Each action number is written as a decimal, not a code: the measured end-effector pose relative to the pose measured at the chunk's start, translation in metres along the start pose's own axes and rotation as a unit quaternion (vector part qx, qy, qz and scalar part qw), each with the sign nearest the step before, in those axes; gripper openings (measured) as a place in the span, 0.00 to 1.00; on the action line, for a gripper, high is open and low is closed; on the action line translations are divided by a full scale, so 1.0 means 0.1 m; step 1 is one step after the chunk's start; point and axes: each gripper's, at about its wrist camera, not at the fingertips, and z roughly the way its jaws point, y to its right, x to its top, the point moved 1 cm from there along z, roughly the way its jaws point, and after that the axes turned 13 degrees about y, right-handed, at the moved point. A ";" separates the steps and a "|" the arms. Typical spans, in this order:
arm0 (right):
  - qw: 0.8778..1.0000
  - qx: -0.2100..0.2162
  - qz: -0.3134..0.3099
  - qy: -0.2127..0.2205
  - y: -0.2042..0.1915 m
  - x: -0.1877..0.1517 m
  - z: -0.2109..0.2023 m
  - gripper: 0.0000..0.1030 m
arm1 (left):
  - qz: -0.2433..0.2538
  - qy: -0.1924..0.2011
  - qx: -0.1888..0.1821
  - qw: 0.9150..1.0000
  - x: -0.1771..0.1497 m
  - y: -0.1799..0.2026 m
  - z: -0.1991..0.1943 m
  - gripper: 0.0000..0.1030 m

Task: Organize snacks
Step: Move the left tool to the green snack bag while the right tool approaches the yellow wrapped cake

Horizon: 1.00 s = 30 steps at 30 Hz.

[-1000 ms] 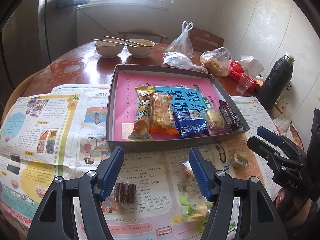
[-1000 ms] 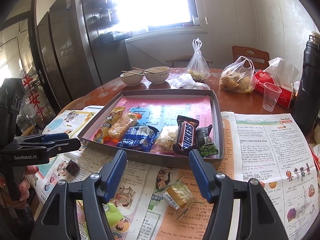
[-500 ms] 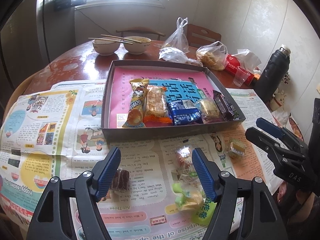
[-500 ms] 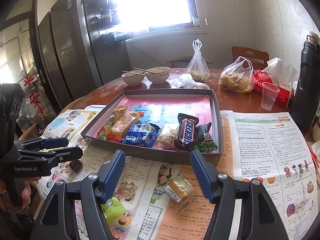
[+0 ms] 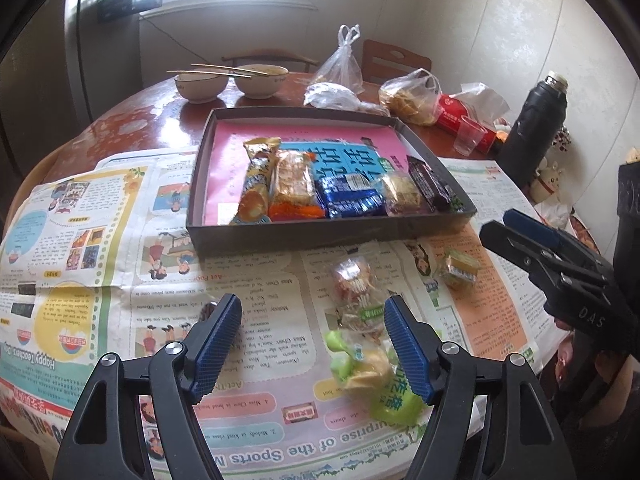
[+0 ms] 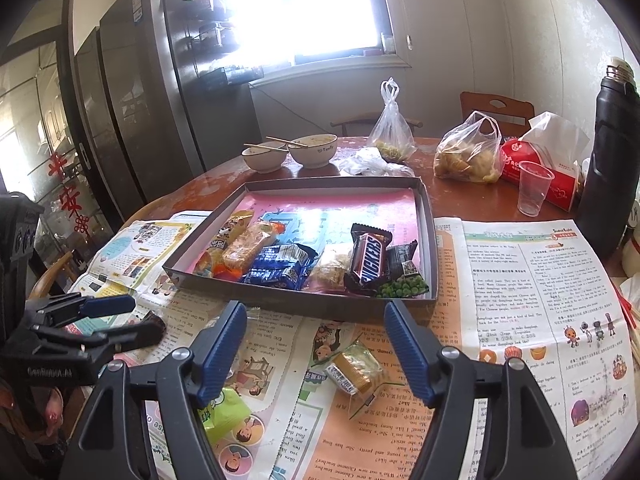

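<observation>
A shallow dark tray point(image 5: 320, 236) point(image 6: 304, 300) on the newspaper holds a row of wrapped snacks, among them a Snickers bar point(image 6: 370, 258) and a blue packet point(image 5: 348, 200). Loose on the newspaper in front of it lie a clear-wrapped candy pack point(image 5: 354, 284), a green-and-yellow packet point(image 5: 364, 368) point(image 6: 224, 412), a small gold-wrapped cake point(image 5: 460, 270) point(image 6: 354, 368) and a dark brown sweet point(image 6: 154, 322). My left gripper point(image 5: 312, 340) is open and empty above the candy pack. My right gripper point(image 6: 314, 344) is open and empty above the gold cake.
Two bowls with chopsticks point(image 5: 232, 82), plastic bags of food point(image 5: 412, 96), a red tissue pack point(image 6: 540, 164), a clear plastic cup point(image 6: 534, 188) and a tall black flask point(image 6: 608, 152) stand beyond the tray. Newspaper point(image 5: 80, 240) covers the near table.
Both grippers have drawn back and up from the tray, so more of the newspaper and loose snacks shows. Both stay open and empty.
</observation>
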 end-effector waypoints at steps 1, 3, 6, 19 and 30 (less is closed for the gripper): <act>1.000 0.000 0.001 -0.001 0.00 -0.01 0.00 0.70 | 0.002 -0.003 -0.004 1.000 -0.02 0.02 0.00 0.73; 1.000 0.001 0.002 -0.003 0.01 -0.02 0.00 0.70 | 0.009 -0.010 -0.010 1.000 -0.06 0.07 0.00 0.73; 1.000 -0.001 0.001 -0.008 0.01 -0.05 0.00 0.70 | 0.014 -0.024 -0.018 0.999 -0.16 0.12 0.03 0.73; 0.998 -0.018 -0.006 -0.065 0.11 -0.32 0.18 0.70 | 0.026 -0.062 -0.040 0.997 -0.41 0.24 0.17 0.73; 0.995 -0.029 -0.018 -0.099 0.23 -0.52 0.41 0.70 | 0.019 -0.069 -0.051 0.996 -0.43 0.27 0.30 0.70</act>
